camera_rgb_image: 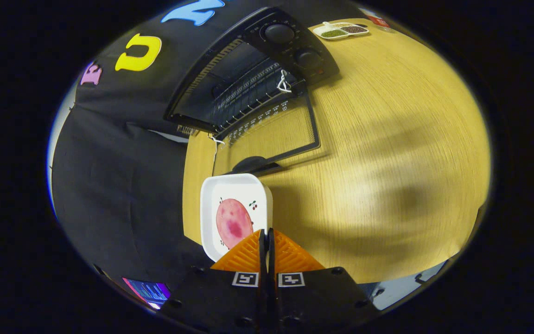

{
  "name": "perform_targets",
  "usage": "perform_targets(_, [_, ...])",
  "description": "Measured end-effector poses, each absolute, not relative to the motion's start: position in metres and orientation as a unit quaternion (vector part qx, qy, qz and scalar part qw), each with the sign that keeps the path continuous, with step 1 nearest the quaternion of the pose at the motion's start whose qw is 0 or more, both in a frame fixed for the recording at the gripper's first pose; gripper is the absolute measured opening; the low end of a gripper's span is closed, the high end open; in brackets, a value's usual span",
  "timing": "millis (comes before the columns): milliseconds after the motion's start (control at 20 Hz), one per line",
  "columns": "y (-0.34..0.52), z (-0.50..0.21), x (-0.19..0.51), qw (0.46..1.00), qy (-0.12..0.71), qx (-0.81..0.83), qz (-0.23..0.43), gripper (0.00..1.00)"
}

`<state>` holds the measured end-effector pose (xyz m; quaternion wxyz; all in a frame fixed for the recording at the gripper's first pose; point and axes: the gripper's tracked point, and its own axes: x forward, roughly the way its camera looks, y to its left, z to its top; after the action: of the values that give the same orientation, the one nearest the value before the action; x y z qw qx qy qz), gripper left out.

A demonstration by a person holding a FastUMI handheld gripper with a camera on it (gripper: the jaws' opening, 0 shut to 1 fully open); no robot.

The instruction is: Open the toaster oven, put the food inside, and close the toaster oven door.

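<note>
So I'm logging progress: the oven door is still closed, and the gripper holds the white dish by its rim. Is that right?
Not quite. In the gripper view the oven door is open, folded down onto the table, with the rack showing inside. The rest stands: the gripper is shut on the rim of the white dish.
</note>
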<state>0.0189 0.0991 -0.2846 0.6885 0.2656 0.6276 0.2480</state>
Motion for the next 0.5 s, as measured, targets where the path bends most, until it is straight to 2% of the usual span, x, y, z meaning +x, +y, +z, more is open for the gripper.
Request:
perform_targets(250, [0.118, -0.268, 0.049, 0.734, 0.572, 0.318, 0.18, 0.01])
perform_targets(500, [0.135, -0.264, 0.068, 0.748, 0.532, 0.382, 0.108, 0.01])
